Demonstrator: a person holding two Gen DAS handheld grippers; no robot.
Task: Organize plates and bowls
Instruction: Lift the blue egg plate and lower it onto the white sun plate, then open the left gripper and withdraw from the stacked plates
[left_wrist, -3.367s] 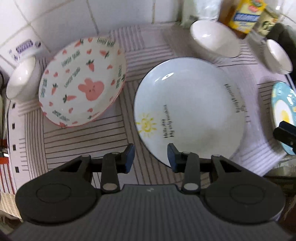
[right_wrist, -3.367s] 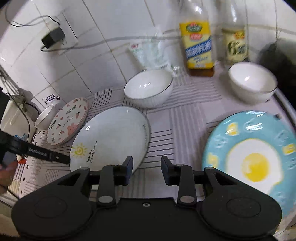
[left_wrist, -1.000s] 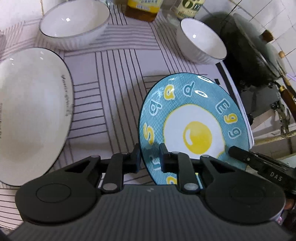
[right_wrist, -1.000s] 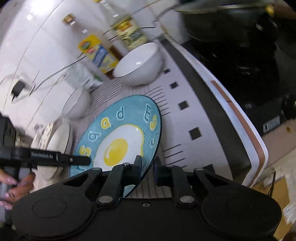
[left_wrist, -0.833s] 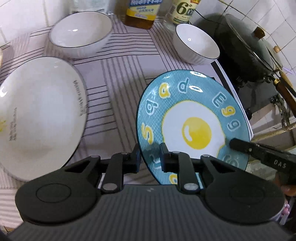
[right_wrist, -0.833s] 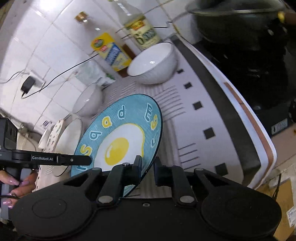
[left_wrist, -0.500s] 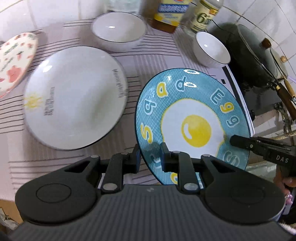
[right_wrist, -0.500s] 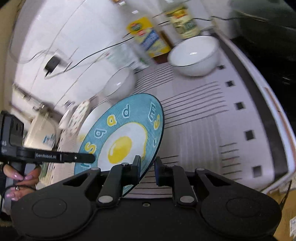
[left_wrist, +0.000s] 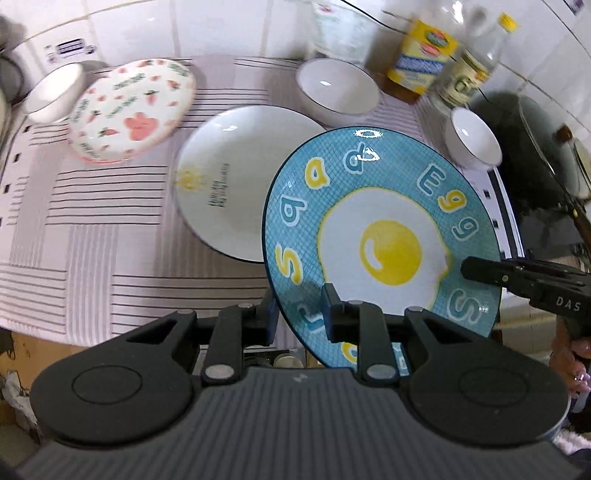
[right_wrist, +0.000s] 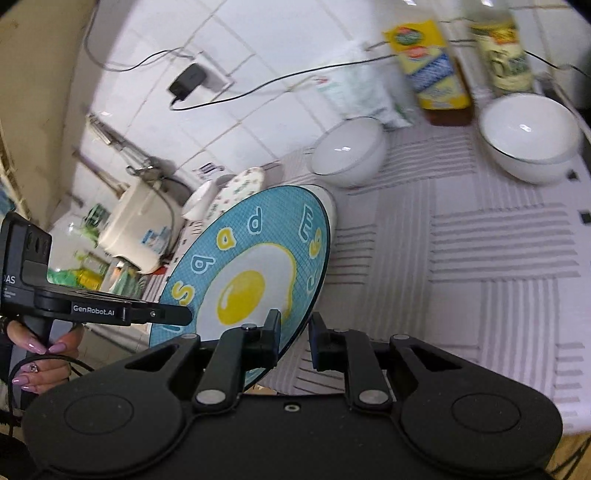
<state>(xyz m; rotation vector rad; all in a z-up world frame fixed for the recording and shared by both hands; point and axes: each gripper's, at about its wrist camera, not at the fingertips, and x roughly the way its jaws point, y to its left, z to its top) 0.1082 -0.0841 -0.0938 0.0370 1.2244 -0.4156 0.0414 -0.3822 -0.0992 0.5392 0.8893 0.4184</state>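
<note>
Lifted egg plate (left_wrist: 384, 236) — both claws gripping

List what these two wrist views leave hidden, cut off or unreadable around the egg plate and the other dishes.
- Egg plate near rim: left wrist view, covered by the left gripper body.
- White sun plate right side: left wrist view, behind the egg plate; almost wholly hidden in the right wrist view.
- Sun plate lettering: blurred, unreadable.
- Bottle labels: right wrist view, motion blur.
- Right gripper: its contact with the rim is masked by the fingers.
</note>
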